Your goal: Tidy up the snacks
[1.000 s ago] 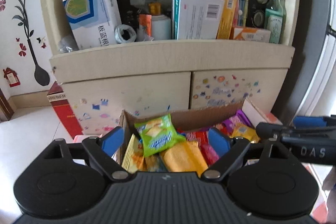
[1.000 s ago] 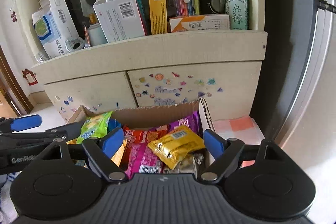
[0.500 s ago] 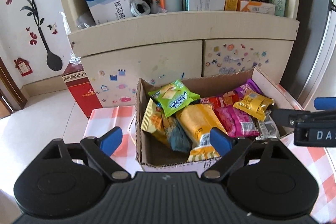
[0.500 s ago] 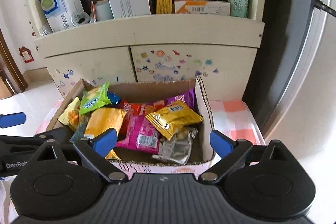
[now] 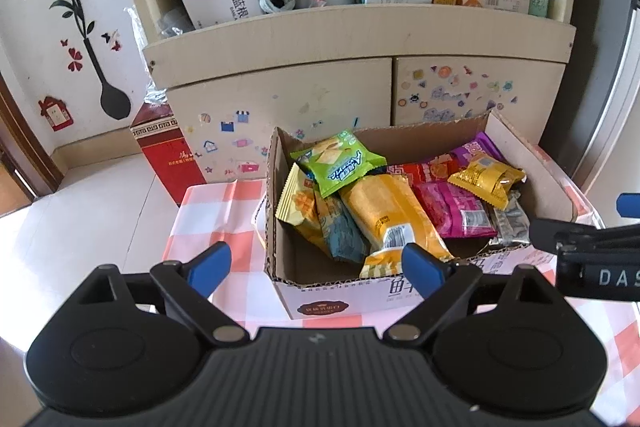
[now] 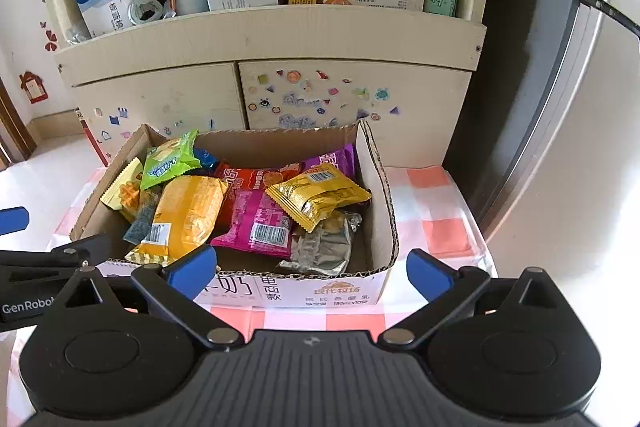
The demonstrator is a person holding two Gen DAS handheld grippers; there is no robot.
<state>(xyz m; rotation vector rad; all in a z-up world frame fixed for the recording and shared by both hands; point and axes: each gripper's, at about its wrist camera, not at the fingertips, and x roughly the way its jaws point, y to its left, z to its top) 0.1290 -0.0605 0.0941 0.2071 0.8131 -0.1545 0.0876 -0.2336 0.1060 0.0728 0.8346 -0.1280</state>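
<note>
change: both tongs pulled back and up from the box [image 5: 352, 291], whole box now visible | left tongs [image 5: 316, 263] wide, empty | right tongs [image 6: 312, 269] wide, empty | snacks [image 6: 248, 211] piled in box on surface [image 6: 436, 211] | judged: packing done or near done

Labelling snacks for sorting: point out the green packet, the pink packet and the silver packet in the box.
green packet [image 6: 170, 159], right wrist view, printed front.
pink packet [image 6: 256, 217], right wrist view, middle of its face.
silver packet [image 6: 326, 243], right wrist view, crinkled foil centre.
</note>
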